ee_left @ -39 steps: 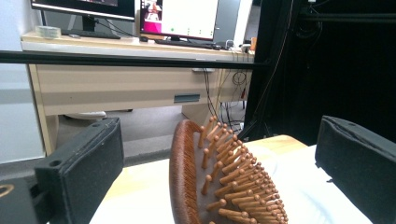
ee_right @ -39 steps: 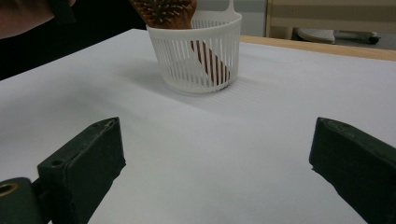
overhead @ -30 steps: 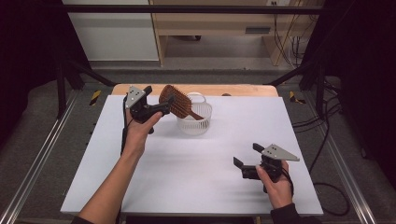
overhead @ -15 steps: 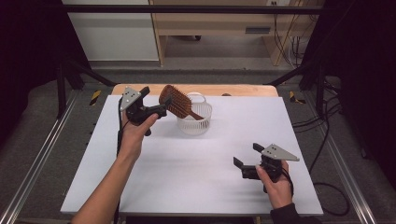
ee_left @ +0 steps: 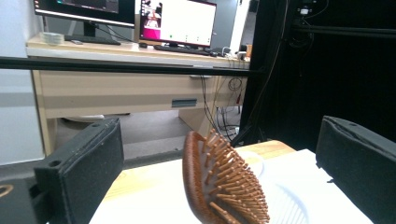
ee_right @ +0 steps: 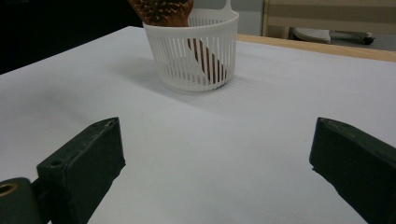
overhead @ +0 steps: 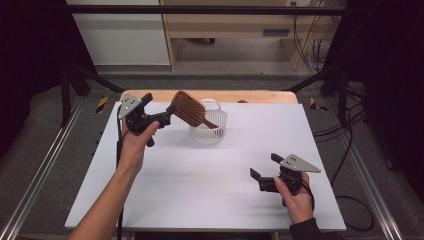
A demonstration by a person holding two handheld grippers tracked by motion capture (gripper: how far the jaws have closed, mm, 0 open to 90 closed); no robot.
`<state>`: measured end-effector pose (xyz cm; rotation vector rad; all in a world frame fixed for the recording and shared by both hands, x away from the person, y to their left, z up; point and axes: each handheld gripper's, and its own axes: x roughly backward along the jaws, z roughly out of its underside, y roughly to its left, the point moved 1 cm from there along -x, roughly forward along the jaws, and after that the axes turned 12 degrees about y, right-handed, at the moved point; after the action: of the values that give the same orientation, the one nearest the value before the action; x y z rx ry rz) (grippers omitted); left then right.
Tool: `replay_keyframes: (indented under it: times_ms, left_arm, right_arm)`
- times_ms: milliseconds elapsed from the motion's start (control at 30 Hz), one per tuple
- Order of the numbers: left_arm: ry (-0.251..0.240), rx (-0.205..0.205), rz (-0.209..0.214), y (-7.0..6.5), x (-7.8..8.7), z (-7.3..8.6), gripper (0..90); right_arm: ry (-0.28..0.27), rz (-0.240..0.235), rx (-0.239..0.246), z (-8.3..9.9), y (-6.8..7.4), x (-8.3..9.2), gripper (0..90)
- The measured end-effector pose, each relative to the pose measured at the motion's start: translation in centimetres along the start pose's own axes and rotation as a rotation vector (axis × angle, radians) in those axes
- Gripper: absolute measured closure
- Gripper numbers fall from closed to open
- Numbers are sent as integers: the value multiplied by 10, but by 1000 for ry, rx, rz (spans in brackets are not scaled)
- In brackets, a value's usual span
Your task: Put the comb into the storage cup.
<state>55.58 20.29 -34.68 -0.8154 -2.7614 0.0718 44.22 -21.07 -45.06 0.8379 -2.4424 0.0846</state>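
Observation:
A brown wooden paddle brush (overhead: pixel 188 108) leans in a white slatted basket (overhead: pixel 209 131) at the back middle of the white table, handle down inside, bristled head sticking out to the left. My left gripper (overhead: pixel 159 108) hovers just left of the brush head, open and apart from it. In the left gripper view the brush (ee_left: pixel 219 186) stands ahead between the spread jaws, with the basket rim (ee_left: pixel 287 205) behind it. My right gripper (overhead: pixel 265 166) rests open low over the front right of the table, holding nothing. The right gripper view faces the basket (ee_right: pixel 196 51) and the brush head (ee_right: pixel 161 9) well ahead.
The white table top (overhead: pixel 200 185) stretches wide between the two grippers. A wooden strip (overhead: pixel 260 96) runs along its far edge. Black frame bars (overhead: pixel 200 9) cross behind, with a desk and monitors (ee_left: pixel 177 23) beyond.
My left gripper has drawn back a little to the left, away from the brush head. The brush, basket and right gripper have stayed put.

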Motion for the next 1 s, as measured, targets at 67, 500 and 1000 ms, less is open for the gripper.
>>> replay_keyframes:
  times_ms: [67,500,1000]
  left_arm:
    - [4,-4,-3,2,4,-1,12]
    - [0,7,-23,14,28,-9,11]
    - [-13,-3,-73,36,69,-23,11]
  right_arm:
    - [0,0,-2,0,0,0,36]
    - [0,2,5,0,1,0,37]
    - [-1,7,10,0,1,-1,37]
